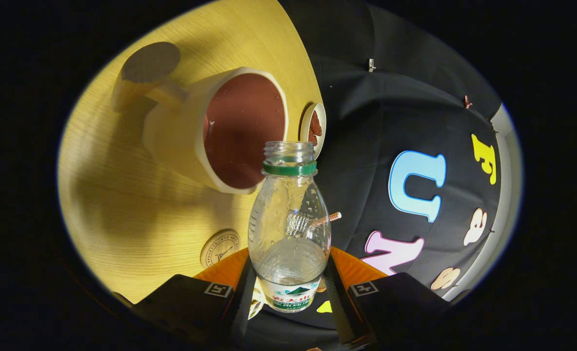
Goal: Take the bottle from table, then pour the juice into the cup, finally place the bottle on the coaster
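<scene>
Two gripper fingers [288, 292] close in from either side on a clear plastic bottle [288, 229], pressing against its lower body near the printed label, so the claw is clamped on the bottle with the fingers only as far apart as the bottle is wide. The bottle points forward, away from the fingers, and has a green ring [289, 168] below its open, capless mouth. Droplets cling inside its walls, and it looks nearly empty. The whole scene is tilted, with the pale yellow wooden table [132, 204] rising beyond the fingers on one side and the black cloth wall [395, 126] on the other. Just beyond the bottle's mouth stands a cream ceramic cup with a reddish-brown inside [220, 129], its handle turned away from the bottle. Whether the bottle's mouth touches the cup's rim cannot be told. Near the fingers, beside the bottle's base, lies a round pale coaster with a dark printed emblem [220, 247], flat on the table. A small round dish with reddish contents [313, 130] sits past the cup at the table's edge.
</scene>
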`<state>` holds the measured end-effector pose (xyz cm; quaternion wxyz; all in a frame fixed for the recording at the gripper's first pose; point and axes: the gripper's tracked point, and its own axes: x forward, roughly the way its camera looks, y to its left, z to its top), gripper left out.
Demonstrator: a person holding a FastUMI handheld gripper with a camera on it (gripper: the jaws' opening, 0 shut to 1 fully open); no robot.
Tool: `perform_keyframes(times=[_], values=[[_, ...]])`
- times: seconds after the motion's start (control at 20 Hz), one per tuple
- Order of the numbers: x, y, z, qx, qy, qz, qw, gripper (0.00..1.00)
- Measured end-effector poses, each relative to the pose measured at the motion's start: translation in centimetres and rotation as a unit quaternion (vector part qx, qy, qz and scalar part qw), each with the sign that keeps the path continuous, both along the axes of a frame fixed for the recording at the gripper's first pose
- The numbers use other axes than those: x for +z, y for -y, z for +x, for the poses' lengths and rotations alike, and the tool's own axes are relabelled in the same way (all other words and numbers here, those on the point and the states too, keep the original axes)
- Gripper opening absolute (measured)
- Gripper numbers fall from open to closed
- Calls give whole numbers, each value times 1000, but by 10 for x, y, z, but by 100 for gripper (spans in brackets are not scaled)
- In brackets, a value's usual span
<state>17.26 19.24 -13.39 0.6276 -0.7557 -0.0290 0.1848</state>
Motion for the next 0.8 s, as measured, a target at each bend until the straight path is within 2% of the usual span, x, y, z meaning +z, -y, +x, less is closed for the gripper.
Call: perform_keyframes(times=[0.8], values=[[13, 7, 5, 21, 30, -40, 999, 72]])
